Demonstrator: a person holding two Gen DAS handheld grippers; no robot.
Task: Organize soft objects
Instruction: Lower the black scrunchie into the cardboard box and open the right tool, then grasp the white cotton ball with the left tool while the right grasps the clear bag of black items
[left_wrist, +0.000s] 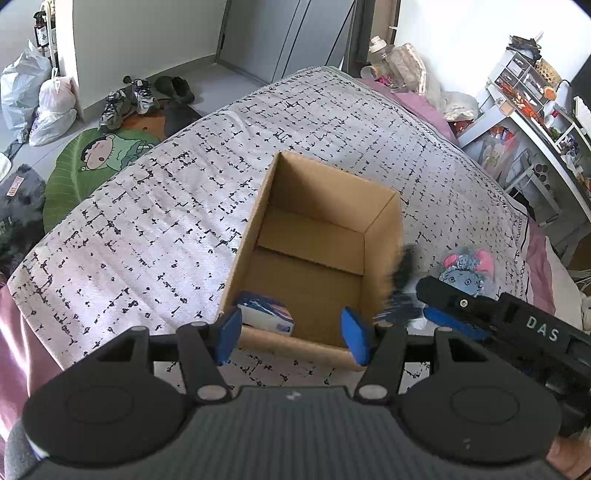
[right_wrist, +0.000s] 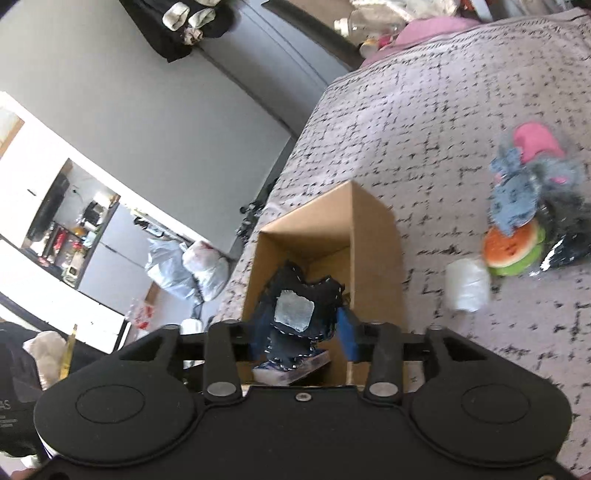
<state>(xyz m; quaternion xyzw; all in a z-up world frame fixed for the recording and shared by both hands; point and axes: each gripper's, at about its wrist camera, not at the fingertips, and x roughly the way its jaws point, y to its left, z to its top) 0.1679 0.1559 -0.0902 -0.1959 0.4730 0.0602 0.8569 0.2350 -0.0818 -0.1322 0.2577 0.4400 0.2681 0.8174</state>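
Observation:
An open cardboard box (left_wrist: 325, 192) (right_wrist: 373, 251) stands on the patterned bedspread (left_wrist: 147, 221). A small blue-and-white packet (left_wrist: 266, 314) (right_wrist: 291, 365) lies in its near corner. My left gripper (left_wrist: 291, 338) hovers over the box's near wall, open, nothing between its blue pads. My right gripper (right_wrist: 303, 336) (left_wrist: 424, 302) is above the box's right side. A dark blue fabric piece (right_wrist: 295, 310) (left_wrist: 400, 280) with a silver patch hangs blurred between its spread pads, loose from the right pad. A grey plush (left_wrist: 467, 269) (right_wrist: 524, 177) with pink ears lies right of the box.
Beside the grey plush lie a watermelon-slice plush (right_wrist: 513, 247), a white roll (right_wrist: 465, 284) and a glossy black bag (right_wrist: 565, 251). The bed's left edge drops to a floor with shoes (left_wrist: 129, 99), plastic bags (left_wrist: 55, 107) and a green rug (left_wrist: 85, 162). Cluttered shelves (left_wrist: 528, 96) stand at the right.

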